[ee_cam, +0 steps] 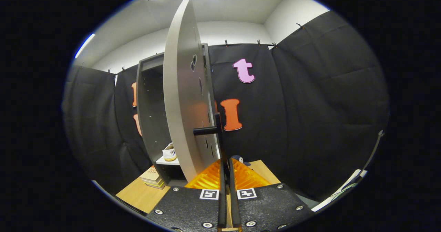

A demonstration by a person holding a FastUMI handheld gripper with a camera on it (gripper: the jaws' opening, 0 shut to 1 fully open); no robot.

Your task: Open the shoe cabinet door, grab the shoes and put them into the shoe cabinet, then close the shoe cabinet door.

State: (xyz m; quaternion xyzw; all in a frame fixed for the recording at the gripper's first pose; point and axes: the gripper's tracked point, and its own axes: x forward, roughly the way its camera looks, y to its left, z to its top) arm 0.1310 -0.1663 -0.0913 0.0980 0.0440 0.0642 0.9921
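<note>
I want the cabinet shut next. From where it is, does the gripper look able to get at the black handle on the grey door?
Probably yes: gripper, fingers nearly closed, sits just below the black handle with nothing between.

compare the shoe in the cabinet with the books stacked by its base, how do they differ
The shoe rests inside the shoe cabinet on a shelf; the books lie outside on the table. The shoe is white and single; the books are a flat stack. The gripper is closed near the door.

Black cloth walls (pixel 310 104), white ceiling (pixel 234 8)
</note>
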